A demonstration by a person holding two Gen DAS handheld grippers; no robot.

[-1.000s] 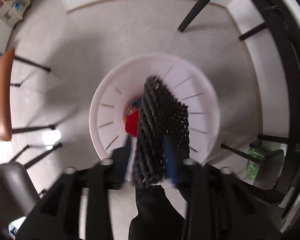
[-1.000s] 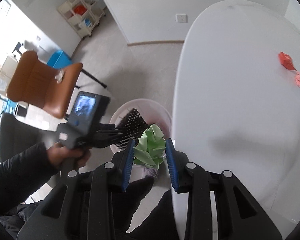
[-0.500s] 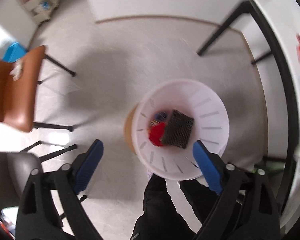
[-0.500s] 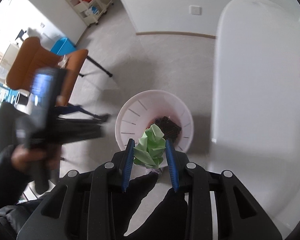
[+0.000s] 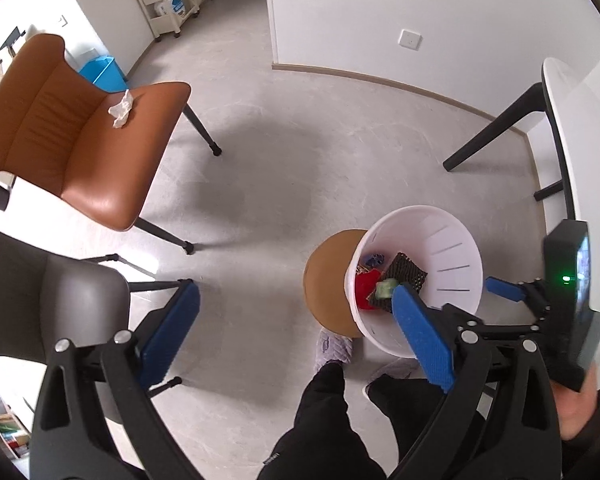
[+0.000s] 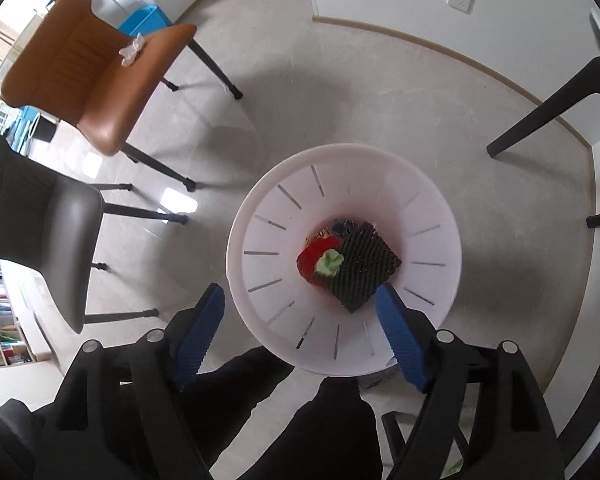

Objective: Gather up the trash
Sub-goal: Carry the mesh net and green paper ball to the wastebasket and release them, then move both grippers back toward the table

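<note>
Both grippers' jaws have just been opening and stand wide with nothing between them: the right gripper is directly over the white bin, where the green paper wad lies on the black mesh. The left gripper is off to the bin's left, nearer the white tissue on the far-left brown chair.

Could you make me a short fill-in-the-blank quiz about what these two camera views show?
1. The green paper wad lies inside the white ____.
2. The crumpled white tissue sits on the ____ chair.
3. The right hand-held gripper has its jaws ____.
4. The black mesh pad lies ____ the red scrap.

Answers: bin; brown; open; beside
</note>
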